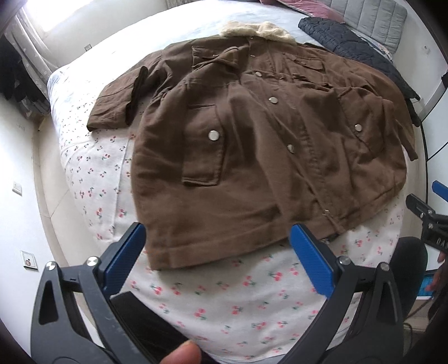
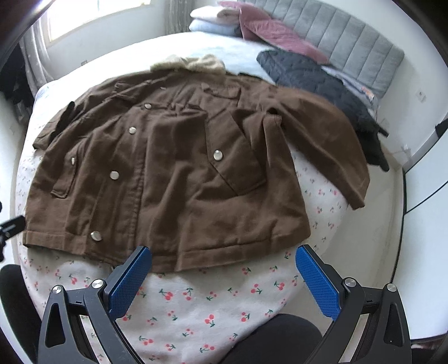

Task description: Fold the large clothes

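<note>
Both sets of jaws stand wide apart and hold nothing: the left gripper (image 1: 218,243) hangs over the near hem of the brown jacket (image 1: 266,140), its blue pads (image 1: 126,257) spread to either side of that hem, while the right gripper (image 2: 224,268) hovers just short of the hem as its own view shows it, above the cherry-print sheet (image 2: 196,308). A fingertip (image 1: 182,354) shows at the bottom edge of the left view, and a dark-clothed leg (image 2: 274,338) lies below the right gripper. Past the grippers, the jacket is spread face up on the bed, front closed with metal snaps (image 2: 217,154), a flap pocket on each side. One sleeve (image 1: 114,106) lies out flat towards the window side; the other sleeve (image 2: 336,140) curves down along the opposite edge of the bed. Further back, the jacket's cream fleece collar (image 2: 193,64) points towards the headboard. Beyond it lie a dark quilted garment (image 2: 308,75), a pink cushion (image 2: 274,33) and folded pale bedding (image 2: 212,19) against the grey padded headboard (image 2: 336,36).
</note>
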`<state>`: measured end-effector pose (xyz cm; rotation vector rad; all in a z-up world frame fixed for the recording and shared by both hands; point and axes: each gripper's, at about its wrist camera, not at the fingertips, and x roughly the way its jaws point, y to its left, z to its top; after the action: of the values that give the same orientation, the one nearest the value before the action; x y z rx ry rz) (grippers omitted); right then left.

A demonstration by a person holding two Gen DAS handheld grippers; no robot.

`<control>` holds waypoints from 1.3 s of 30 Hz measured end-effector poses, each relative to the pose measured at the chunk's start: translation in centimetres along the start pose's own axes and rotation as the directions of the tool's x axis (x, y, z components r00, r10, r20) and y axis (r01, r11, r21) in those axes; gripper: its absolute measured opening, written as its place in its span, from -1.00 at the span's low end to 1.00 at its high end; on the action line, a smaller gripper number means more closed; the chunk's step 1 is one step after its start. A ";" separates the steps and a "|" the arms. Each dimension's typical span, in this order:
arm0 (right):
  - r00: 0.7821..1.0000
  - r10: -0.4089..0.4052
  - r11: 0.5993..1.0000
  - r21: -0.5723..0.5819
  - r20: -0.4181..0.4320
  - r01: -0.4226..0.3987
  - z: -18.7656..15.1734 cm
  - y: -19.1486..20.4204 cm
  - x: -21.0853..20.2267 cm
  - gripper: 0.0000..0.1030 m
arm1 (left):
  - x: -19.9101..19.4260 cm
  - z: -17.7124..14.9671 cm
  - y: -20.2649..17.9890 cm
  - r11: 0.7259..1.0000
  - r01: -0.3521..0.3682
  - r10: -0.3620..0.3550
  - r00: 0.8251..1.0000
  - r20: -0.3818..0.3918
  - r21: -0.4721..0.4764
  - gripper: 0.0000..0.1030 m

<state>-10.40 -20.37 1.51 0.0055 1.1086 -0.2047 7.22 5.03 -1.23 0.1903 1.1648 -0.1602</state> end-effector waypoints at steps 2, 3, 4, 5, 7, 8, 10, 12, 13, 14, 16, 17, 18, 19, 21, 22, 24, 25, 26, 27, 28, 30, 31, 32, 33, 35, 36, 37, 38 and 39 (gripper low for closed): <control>0.999 0.036 0.999 0.015 -0.035 -0.035 0.3 -0.8 1.1 1.00 | 0.4 0.5 1.2 1.000 0.001 -0.001 1.000 -0.009 -0.002 0.99; 0.997 0.060 0.998 0.020 -0.058 -0.059 0.6 -1.4 1.8 1.00 | 0.6 0.7 1.9 1.000 -0.009 0.009 1.000 -0.010 -0.007 0.99; 0.995 0.077 0.997 0.021 -0.070 -0.076 0.8 -1.7 2.2 1.00 | 0.8 0.9 2.5 1.000 -0.016 0.016 1.000 -0.012 -0.009 0.99; 0.992 0.105 0.994 0.021 -0.077 -0.103 1.1 -2.3 2.8 1.00 | 1.1 1.0 3.2 1.000 -0.023 0.023 1.000 -0.017 -0.009 0.99; 0.988 0.132 0.991 0.012 -0.076 -0.132 1.4 -3.4 3.6 1.00 | 1.8 1.2 5.0 0.999 -0.020 0.019 0.999 -0.038 -0.029 0.99; 0.987 0.142 0.990 0.004 -0.071 -0.142 1.7 -4.1 3.9 1.00 | 2.2 1.3 6.1 0.999 -0.009 0.006 0.998 -0.056 -0.049 0.99; 0.984 0.162 0.987 -0.004 -0.069 -0.162 2.2 -5.4 4.5 1.00 | 3.6 1.3 8.6 0.994 0.022 -0.034 0.993 -0.111 -0.108 0.99; 0.974 0.209 0.978 0.004 -0.083 -0.210 2.7 -6.8 5.4 1.00 | 4.6 1.1 10.3 0.989 0.050 -0.068 0.989 -0.132 -0.137 0.99; 0.965 0.244 0.970 0.017 -0.093 -0.243 3.0 -7.7 6.1 1.00 | 5.3 1.0 11.4 0.985 0.072 -0.095 0.985 -0.141 -0.155 0.99; 0.959 0.266 0.964 0.031 -0.100 -0.264 3.2 -8.5 6.6 1.00 | 5.7 0.9 11.8 0.982 0.089 -0.115 0.982 -0.148 -0.168 0.99; 0.944 0.307 0.951 0.072 -0.123 -0.300 3.6 -10.1 7.9 1.00 | 6.8 0.5 13.2 0.961 0.170 -0.206 0.967 -0.153 -0.217 0.99; 0.937 0.326 0.944 0.089 -0.128 -0.317 3.8 -10.8 8.5 1.00 | 7.3 0.3 13.6 0.947 0.213 -0.253 0.956 -0.149 -0.241 0.97; 0.924 0.357 0.932 0.113 -0.134 -0.344 3.9 -11.5 9.2 1.00 | 7.7 0.2 13.9 0.937 0.241 -0.283 0.948 -0.143 -0.252 0.89; 0.917 0.377 0.924 0.131 -0.134 -0.361 4.0 -12.0 9.6 1.00 | 8.0 0.1 14.1 0.929 0.267 -0.307 0.942 -0.133 -0.256 0.81; 0.902 0.415 0.903 0.170 -0.120 -0.394 4.2 -13.2 10.5 0.99 | 8.6 -0.1 14.1 0.919 0.310 -0.342 0.934 -0.103 -0.243 0.74; 0.897 0.427 0.896 0.182 -0.113 -0.404 4.3 -13.7 11.1 0.98 | 8.9 -0.2 14.1 0.917 0.322 -0.351 0.932 -0.094 -0.235 0.71; 0.896 0.429 0.895 0.188 -0.111 -0.405 4.5 -14.1 11.9 0.91 | 9.8 0.0 14.2 0.910 0.347 -0.372 0.925 -0.079 -0.227 0.70; 0.893 0.436 0.892 0.186 -0.114 -0.412 4.7 -14.2 12.5 0.90 | 10.2 -0.1 14.3 0.904 0.362 -0.387 0.919 -0.072 -0.229 0.70; 0.887 0.446 0.888 0.183 -0.119 -0.422 4.9 -14.2 13.0 0.87 | 10.8 0.2 14.6 0.897 0.377 -0.402 0.913 -0.070 -0.233 0.70; 0.882 0.455 0.884 0.178 -0.124 -0.431 5.1 -14.2 13.5 0.83 | 11.4 0.1 14.7 0.882 0.403 -0.431 0.899 -0.072 -0.245 0.70; 0.879 0.460 0.883 0.173 -0.129 -0.437 5.1 -14.2 13.9 0.81 | 11.9 0.1 14.9 0.869 0.422 -0.453 0.888 -0.075 -0.257 0.69; 0.869 0.474 0.877 0.165 -0.144 -0.451 5.2 -13.9 14.9 0.76 | 12.4 -0.2 14.9 0.851 0.454 -0.487 0.870 -0.073 -0.265 0.64; 0.865 0.478 0.876 0.164 -0.156 -0.454 5.3 -13.7 15.5 0.75 | 12.4 -0.3 14.7 0.845 0.466 -0.498 0.864 -0.070 -0.262 0.62; 0.863 0.476 0.877 0.165 -0.170 -0.451 5.2 -13.3 16.2 0.74 | 12.4 -0.4 14.5 0.833 0.488 -0.519 0.852 -0.067 -0.260 0.58; 0.862 0.474 0.878 0.168 -0.181 -0.448 5.2 -13.3 16.7 0.73 | 12.3 -0.6 14.4 0.823 0.503 -0.536 0.841 -0.069 -0.264 0.48; 0.862 0.467 0.882 0.169 -0.198 -0.439 5.1 -12.9 17.9 0.73 | 12.4 -0.9 13.9 0.803 0.529 -0.568 0.819 -0.083 -0.274 0.34; 0.863 0.469 0.881 0.165 -0.190 -0.443 5.1 -12.8 18.1 0.76 | 12.4 -1.1 13.5 0.800 0.533 -0.573 0.814 -0.091 -0.274 0.28; 0.861 0.475 0.877 0.170 -0.182 -0.449 5.2 -12.8 18.3 0.76 | 12.3 -1.2 13.0 0.800 0.535 -0.576 0.812 -0.097 -0.273 0.24; 0.858 0.481 0.873 0.190 -0.180 -0.449 5.3 -13.0 18.4 0.75 | 12.3 -1.4 12.8 0.798 0.537 -0.579 0.809 -0.100 -0.274 0.21; 0.858 0.481 0.871 0.211 -0.183 -0.444 5.3 -13.1 18.4 0.70 | 12.2 -1.5 12.6 0.793 0.542 -0.585 0.805 -0.100 -0.278 0.16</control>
<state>0.03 -36.76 -11.18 0.4511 1.2853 0.1475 13.37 17.32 -12.24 -0.3785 1.3883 -0.5431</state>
